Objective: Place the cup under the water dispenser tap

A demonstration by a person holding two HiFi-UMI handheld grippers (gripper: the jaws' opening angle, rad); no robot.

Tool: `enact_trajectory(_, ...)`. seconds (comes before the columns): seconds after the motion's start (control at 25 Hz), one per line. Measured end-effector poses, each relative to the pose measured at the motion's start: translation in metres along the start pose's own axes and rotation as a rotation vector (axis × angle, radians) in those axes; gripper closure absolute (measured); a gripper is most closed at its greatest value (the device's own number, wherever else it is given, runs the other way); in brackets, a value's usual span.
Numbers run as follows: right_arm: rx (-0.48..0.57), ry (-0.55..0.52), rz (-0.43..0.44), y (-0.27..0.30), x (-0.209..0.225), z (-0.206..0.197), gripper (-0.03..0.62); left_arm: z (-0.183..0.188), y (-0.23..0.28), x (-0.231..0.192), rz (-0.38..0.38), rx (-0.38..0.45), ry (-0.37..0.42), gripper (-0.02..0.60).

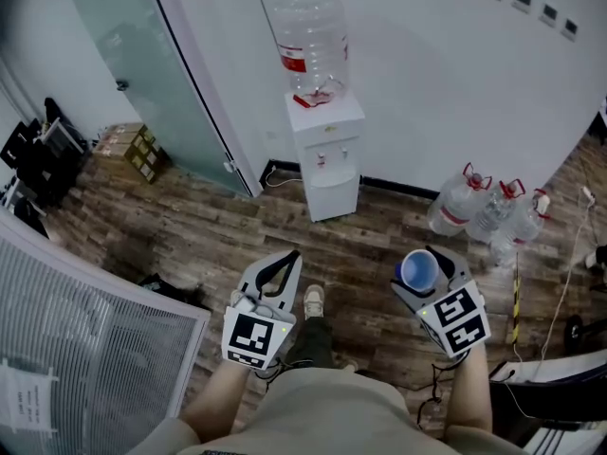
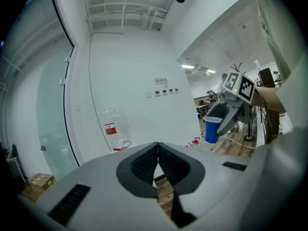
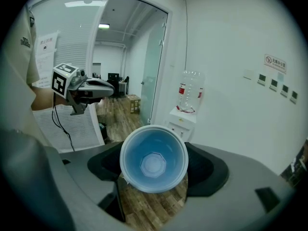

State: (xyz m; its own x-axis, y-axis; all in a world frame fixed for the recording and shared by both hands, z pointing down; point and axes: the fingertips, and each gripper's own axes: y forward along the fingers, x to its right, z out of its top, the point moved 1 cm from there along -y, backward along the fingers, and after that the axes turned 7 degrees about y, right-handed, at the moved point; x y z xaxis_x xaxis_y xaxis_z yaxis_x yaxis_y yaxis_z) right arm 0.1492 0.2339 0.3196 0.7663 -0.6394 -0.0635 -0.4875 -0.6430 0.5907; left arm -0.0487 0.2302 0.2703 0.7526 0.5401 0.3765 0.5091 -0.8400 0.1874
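Note:
A blue plastic cup (image 3: 153, 159) sits between the jaws of my right gripper (image 3: 154, 165), which is shut on it; its open mouth faces the camera. From the head view the cup (image 1: 417, 270) is at the right gripper (image 1: 423, 275), held over the wooden floor. The white water dispenser (image 1: 326, 154) with a clear bottle (image 1: 312, 45) on top stands against the far wall, well ahead of both grippers. My left gripper (image 1: 281, 271) is shut with nothing in it; in its own view its pads (image 2: 157, 165) meet. The dispenser (image 3: 182, 123) shows beyond the cup.
Three water bottles (image 1: 484, 212) stand on the floor right of the dispenser. A frosted glass door (image 1: 152, 74) is at the left, boxes (image 1: 142, 152) beside it. A white slatted panel (image 1: 85, 339) is near left. Cables (image 1: 560, 292) trail at right. My shoe (image 1: 313, 300) shows below.

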Motion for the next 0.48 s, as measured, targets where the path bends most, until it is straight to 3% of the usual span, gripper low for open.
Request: enact_trajectory(0.48,-0.053,0.034,-0.011,0.096,0.044,0.036,0.218,-0.031,0.079,-0.076,-0.038,-0.012,-0.026,0.574)
